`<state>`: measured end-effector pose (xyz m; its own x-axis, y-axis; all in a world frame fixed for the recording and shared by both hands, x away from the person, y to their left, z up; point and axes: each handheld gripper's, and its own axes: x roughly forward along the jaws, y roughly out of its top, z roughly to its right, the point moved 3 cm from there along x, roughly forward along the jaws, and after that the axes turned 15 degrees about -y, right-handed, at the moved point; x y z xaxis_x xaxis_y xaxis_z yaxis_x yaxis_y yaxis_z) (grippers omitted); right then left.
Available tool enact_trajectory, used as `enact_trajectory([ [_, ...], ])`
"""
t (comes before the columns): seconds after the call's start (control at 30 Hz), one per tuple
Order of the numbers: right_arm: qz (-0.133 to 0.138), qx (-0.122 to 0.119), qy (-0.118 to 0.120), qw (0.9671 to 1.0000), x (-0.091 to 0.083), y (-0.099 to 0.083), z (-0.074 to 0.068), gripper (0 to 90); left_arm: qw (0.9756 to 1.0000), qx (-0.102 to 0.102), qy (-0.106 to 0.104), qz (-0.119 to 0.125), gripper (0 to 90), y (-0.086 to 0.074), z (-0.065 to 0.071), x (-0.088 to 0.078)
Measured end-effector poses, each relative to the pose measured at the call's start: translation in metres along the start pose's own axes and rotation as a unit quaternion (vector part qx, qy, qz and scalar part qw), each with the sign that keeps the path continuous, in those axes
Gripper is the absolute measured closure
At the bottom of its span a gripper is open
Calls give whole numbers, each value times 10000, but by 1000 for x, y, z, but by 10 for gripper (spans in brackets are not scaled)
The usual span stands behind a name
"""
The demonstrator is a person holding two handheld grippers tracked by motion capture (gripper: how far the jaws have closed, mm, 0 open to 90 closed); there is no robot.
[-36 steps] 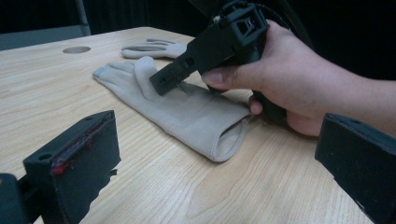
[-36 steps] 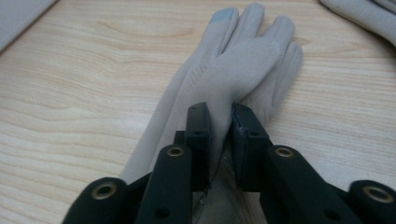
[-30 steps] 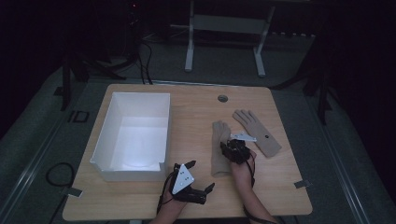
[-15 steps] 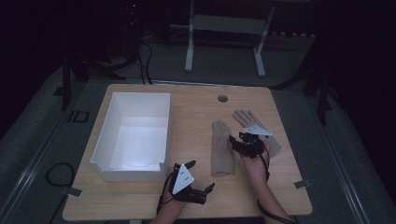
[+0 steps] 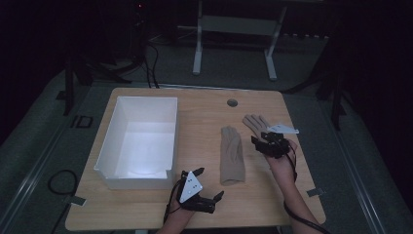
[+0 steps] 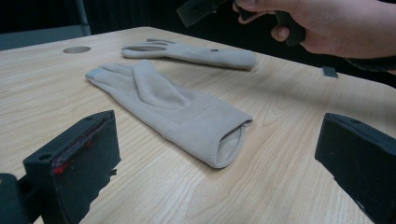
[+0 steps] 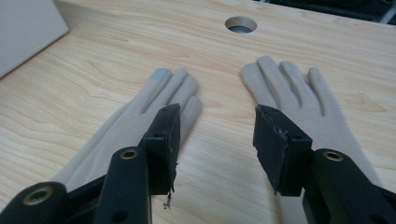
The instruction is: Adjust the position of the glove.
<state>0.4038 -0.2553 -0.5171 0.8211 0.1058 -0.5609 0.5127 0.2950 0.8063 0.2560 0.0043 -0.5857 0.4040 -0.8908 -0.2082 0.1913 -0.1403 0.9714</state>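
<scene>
Two beige gloves lie side by side on the wooden table [image 5: 195, 122], fingers pointing away from me. The left glove [image 5: 231, 153] [image 6: 177, 105] [image 7: 135, 121] lies flat with its cuff toward my left gripper [image 5: 209, 184] [image 6: 215, 154], which rests open near the front edge, nothing between its jaws. The right glove [image 5: 255, 122] [image 6: 196, 53] [image 7: 299, 88] is partly covered by my right gripper [image 5: 264, 142] [image 7: 215, 116]. That gripper hovers above the gap between the gloves; its jaws have just been opening and stand apart with nothing between them.
A white open box [image 5: 141, 136] [image 7: 28, 28] stands on the table's left half. A round cable hole [image 5: 232, 103] [image 7: 240, 23] [image 6: 77, 49] sits near the far edge. Small grey tape tabs [image 5: 314, 191] mark the table's front corners. A metal stand [image 5: 234, 29] is behind the table.
My right gripper has let go of the left glove and moved up and to the right, toward the right glove, with its jaws wider. The left gripper has stayed put.
</scene>
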Motion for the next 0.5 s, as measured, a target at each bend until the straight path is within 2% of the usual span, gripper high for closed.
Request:
enact_trajectory([
  [0.1,8,-41,2,10000,1,1,6,505,10000,-1,-6,1,2,0,0,0],
  [0.13,5,-63,-20,10000,2,2,13,492,10000,3,-3,1,2,0,0,0],
  [0.2,-12,-72,-3,10000,2,1,14,490,10000,3,-3,0,2,0,0,0],
  [0.27,-92,-105,14,9999,7,-1,26,494,10000,-10,0,0,2,0,0,0],
  [0.4,-147,-97,57,9998,12,-3,37,515,10000,-27,-3,2,2,0,0,0],
  [0.43,-189,-54,118,9997,17,-4,45,517,10000,-37,-1,3,2,0,-1,0],
  [0.47,-189,-54,118,9997,17,-4,45,517,10000,-37,-1,3,2,0,-1,0],
  [0.5,-198,-68,110,9997,21,-6,51,530,10000,-31,3,0,2,0,-1,0],
])
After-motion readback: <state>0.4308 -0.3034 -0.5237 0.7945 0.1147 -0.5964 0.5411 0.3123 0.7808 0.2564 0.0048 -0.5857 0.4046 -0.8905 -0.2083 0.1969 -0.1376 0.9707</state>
